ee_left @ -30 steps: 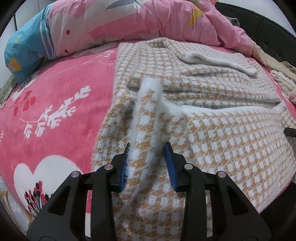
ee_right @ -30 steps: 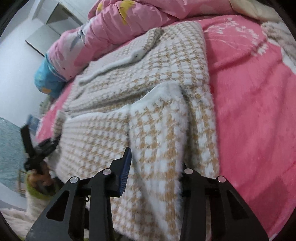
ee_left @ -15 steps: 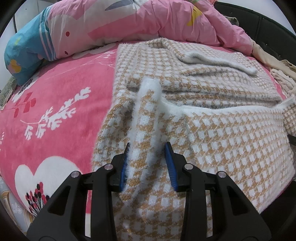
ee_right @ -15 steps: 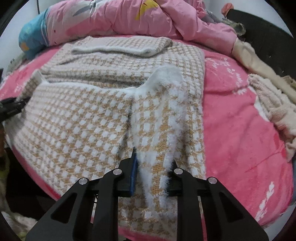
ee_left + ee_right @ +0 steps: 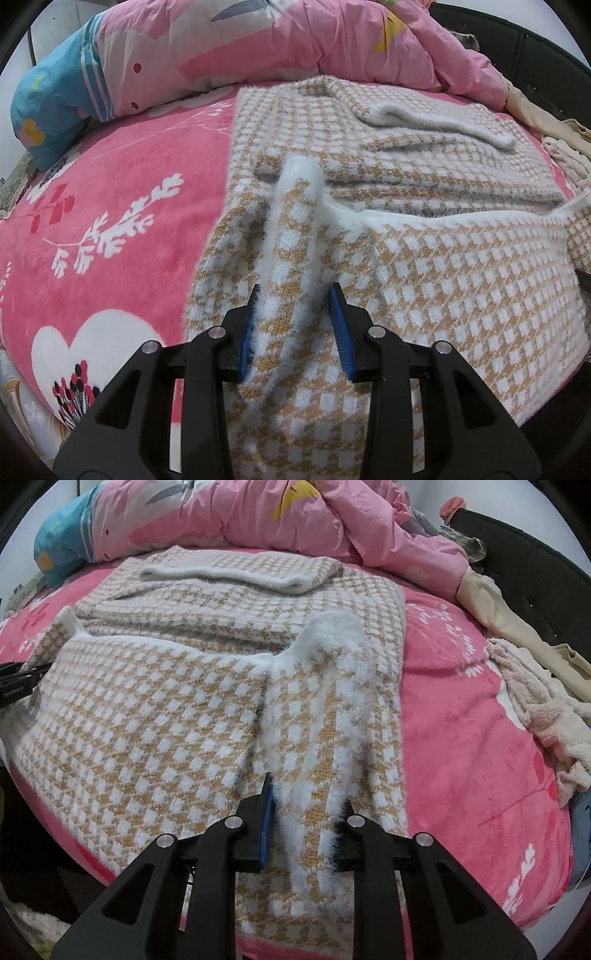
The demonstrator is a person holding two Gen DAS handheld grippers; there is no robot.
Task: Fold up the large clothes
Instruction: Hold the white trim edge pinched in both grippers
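Pink plush bed cover (image 5: 122, 206) with white branch and heart motifs, carrying the task's garment; a rumpled pink printed quilt (image 5: 295, 40) lies along its far edge, and a pile of cream and beige clothes (image 5: 535, 701) sits at the right side.

Fuzzy tan-and-white houndstooth knit garment (image 5: 443, 280), spread across the middle of the bed. Its far part lies flat, with a white-cuffed sleeve (image 5: 236, 572) already laid across it. The near panel, white-edged, has been turned over onto the body, so that a first lengthwise fold appears partly made. Judged from this layout, the fold has yet to be carried forward and flattened, and further folds into a compact bundle remain.

Raised corners of the turned panel: one ridge of cloth runs up from each gripper.

Left gripper (image 5: 293, 321): black frame, blue pads, pinching the left ridge of knit between moderately spaced fingers.

Right gripper (image 5: 306, 812): fingers drawn closer, nipping the right ridge, whose white fuzz bulges out between them. The left gripper's tip shows at the left margin of the right wrist view.
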